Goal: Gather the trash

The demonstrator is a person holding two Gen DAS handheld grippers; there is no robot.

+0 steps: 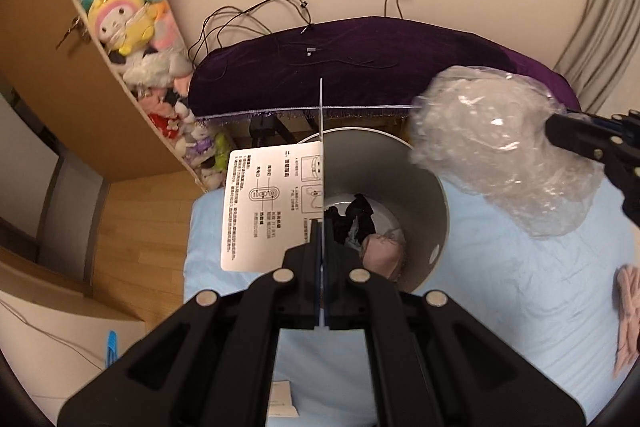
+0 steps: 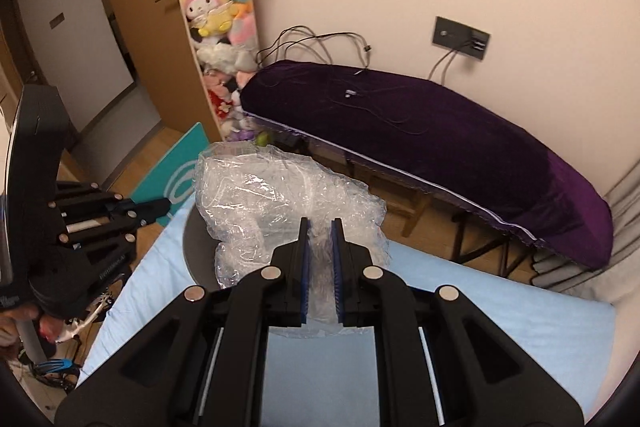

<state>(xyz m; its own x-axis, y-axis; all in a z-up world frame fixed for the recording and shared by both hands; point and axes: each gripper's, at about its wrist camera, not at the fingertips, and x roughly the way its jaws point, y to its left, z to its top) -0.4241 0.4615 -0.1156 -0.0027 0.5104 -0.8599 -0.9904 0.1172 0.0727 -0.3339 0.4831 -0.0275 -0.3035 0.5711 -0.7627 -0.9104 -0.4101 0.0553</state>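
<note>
- Bubble wrap [image 2: 280, 211], clear, crinkled and bunched into a soft lump, is pinched between the blue-padded fingers of the right gripper [image 2: 321, 259], jaws nearly together, just above the bin's rim.
- Left gripper [image 1: 322, 251] is clamped flat on a stiff white printed leaflet [image 1: 272, 207], teal on its back, standing edge-on over the bin's mouth.
- Bin [image 1: 400, 163] is a smooth grey cylinder, open-topped; dark cloth and something pink lie at its bottom.
- It stands on a pale blue sheet [image 1: 500, 287], lightly wrinkled.
- Behind, a dark purple velvet cover [image 2: 440, 131] with cables lies by the cream wall; plush toys [image 1: 120, 15] fill a tall net beside a wooden wardrobe; wood-plank floor.
</note>
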